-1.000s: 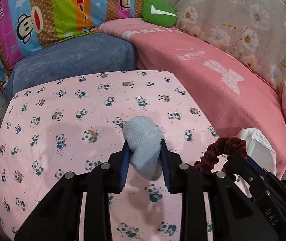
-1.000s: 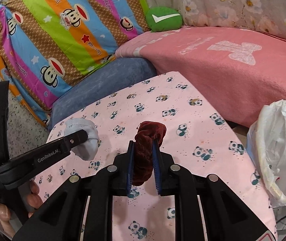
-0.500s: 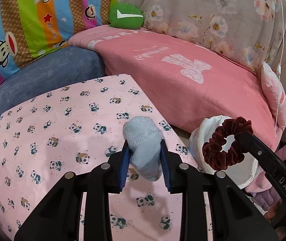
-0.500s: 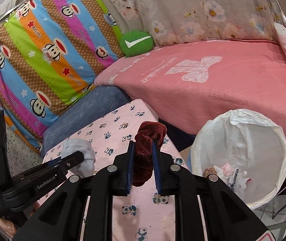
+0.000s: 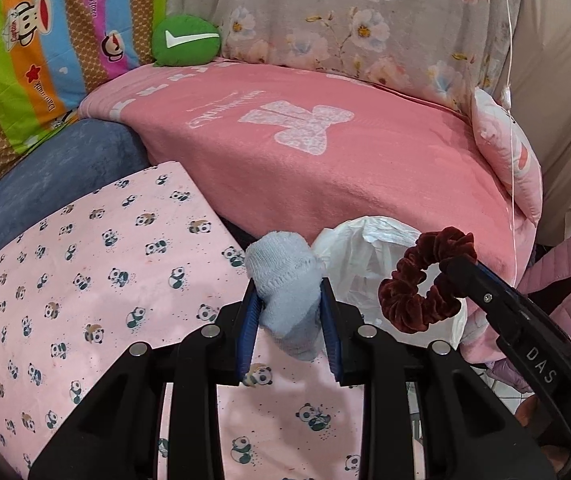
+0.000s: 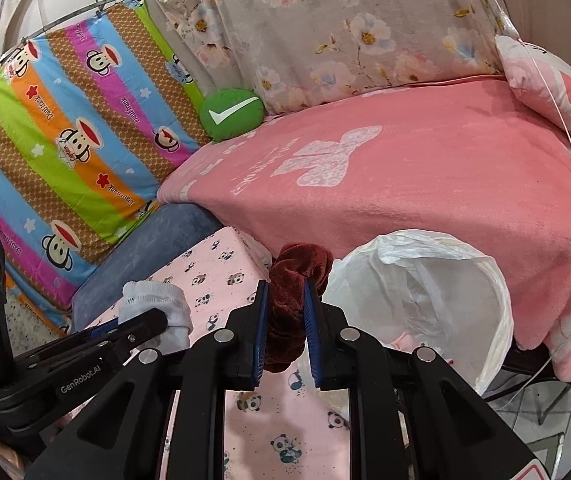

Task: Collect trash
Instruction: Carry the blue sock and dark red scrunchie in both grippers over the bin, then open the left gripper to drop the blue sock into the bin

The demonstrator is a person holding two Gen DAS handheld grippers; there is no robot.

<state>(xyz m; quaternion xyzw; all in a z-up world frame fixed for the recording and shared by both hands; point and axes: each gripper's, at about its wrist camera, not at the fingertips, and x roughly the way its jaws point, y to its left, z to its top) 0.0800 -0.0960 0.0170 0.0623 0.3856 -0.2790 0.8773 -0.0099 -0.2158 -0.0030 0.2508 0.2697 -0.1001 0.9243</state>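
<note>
Aloft — sock (image 5: 285, 280), scrunchie (image 6: 291, 304) gripped

The left gripper (image 5: 289, 308) is black plastic, and fills the bottom of the left wrist view. Its two fingers have blue ribbed pads (image 5: 244, 332) on the inside. Round silver screws (image 5: 210, 331) sit on its thick black arms. The right gripper (image 6: 288, 312) looks the same in its own view. White letters "DAS" show on its side at lower right of the left view. "GenRobot.AI" is printed on the left gripper's side.
</note>
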